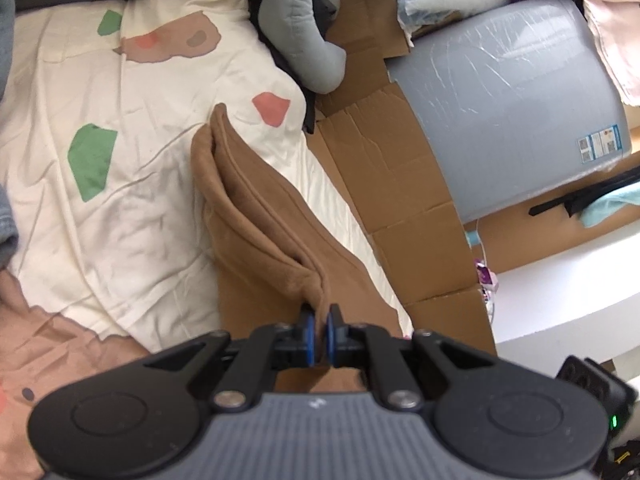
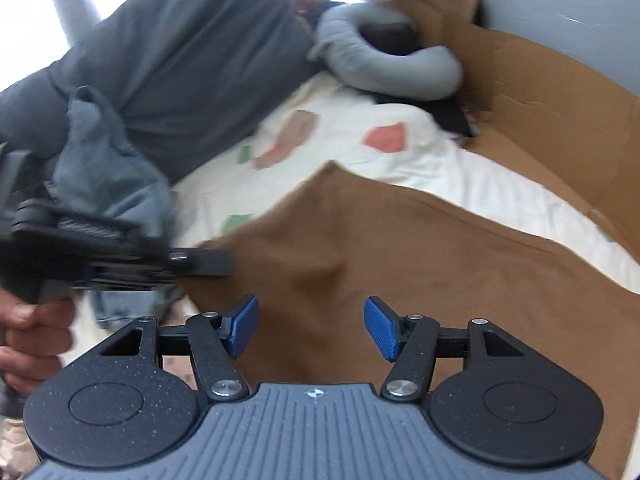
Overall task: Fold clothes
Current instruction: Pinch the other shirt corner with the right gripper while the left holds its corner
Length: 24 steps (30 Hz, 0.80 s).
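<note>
The left hand-held gripper [image 1: 320,330] is pinching a thick fold of the brown garment [image 1: 256,216], its blue pads closed tight on the cloth. The garment is lying on the bed sheet [image 1: 132,208], near the edge of the bed beside the cardboard [image 1: 384,168], and it is rising in a ridge from the sheet up to the pinch. The right hand-held gripper [image 2: 311,328] is hanging over the same brown garment [image 2: 400,248] with its jaws standing apart and nothing between them; the cloth is only below it. In the right wrist view the left hand-held gripper [image 2: 120,258] is showing at the left side, blurred, with a hand [image 2: 32,344] around its grip.

I am judging that a fold is being made: one side is already gathered and lifted. The next move is calling for the free gripper to come down on another edge or corner of the garment and close there, so both hands can carry the cloth over evenly without wrinkles
</note>
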Each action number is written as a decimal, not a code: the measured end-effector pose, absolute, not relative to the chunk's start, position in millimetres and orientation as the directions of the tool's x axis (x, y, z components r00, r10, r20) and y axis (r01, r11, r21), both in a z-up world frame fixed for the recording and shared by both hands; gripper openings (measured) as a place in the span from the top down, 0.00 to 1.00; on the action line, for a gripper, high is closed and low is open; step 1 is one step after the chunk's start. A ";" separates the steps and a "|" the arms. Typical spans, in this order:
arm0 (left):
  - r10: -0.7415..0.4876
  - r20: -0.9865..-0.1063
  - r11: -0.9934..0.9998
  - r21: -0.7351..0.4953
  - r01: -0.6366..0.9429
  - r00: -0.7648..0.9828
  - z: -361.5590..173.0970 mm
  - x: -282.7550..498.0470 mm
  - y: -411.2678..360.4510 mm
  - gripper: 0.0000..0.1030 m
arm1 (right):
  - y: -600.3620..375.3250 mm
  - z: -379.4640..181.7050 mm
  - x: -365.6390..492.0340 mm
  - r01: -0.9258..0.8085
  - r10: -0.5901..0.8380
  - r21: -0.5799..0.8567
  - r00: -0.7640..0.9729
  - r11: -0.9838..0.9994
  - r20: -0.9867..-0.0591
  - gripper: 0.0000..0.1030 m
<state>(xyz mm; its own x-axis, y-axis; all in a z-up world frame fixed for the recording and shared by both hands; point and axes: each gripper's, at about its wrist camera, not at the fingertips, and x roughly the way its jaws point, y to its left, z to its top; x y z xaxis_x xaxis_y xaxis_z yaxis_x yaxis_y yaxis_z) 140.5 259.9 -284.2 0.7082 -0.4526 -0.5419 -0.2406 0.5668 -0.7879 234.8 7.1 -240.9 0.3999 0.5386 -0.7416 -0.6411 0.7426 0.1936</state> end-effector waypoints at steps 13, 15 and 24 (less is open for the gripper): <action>-0.470 -0.519 0.480 -0.829 -0.287 0.714 -287.9 142.7 267.7 0.94 | 78.2 -261.1 192.3 -0.724 0.480 -0.057 0.513 0.688 -0.712 0.37; -0.475 -0.513 0.463 -0.837 -0.293 0.715 -290.3 142.1 269.1 0.94 | 87.2 -264.7 187.9 -0.729 0.468 -0.105 0.536 0.676 -0.703 0.38; -0.468 -0.505 0.426 -0.848 -0.315 0.725 -296.9 136.6 278.5 0.94 | 116.2 -281.1 177.5 -0.723 0.415 -0.262 0.610 0.639 -0.675 0.72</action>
<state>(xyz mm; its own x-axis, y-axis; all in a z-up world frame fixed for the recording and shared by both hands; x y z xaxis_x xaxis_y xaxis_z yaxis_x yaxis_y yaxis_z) 136.6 278.5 -296.9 0.7249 -0.4685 -0.5050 -0.3150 0.4265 -0.8479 177.5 116.2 -281.1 0.6103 0.4146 -0.6750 -0.7234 0.6390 -0.2615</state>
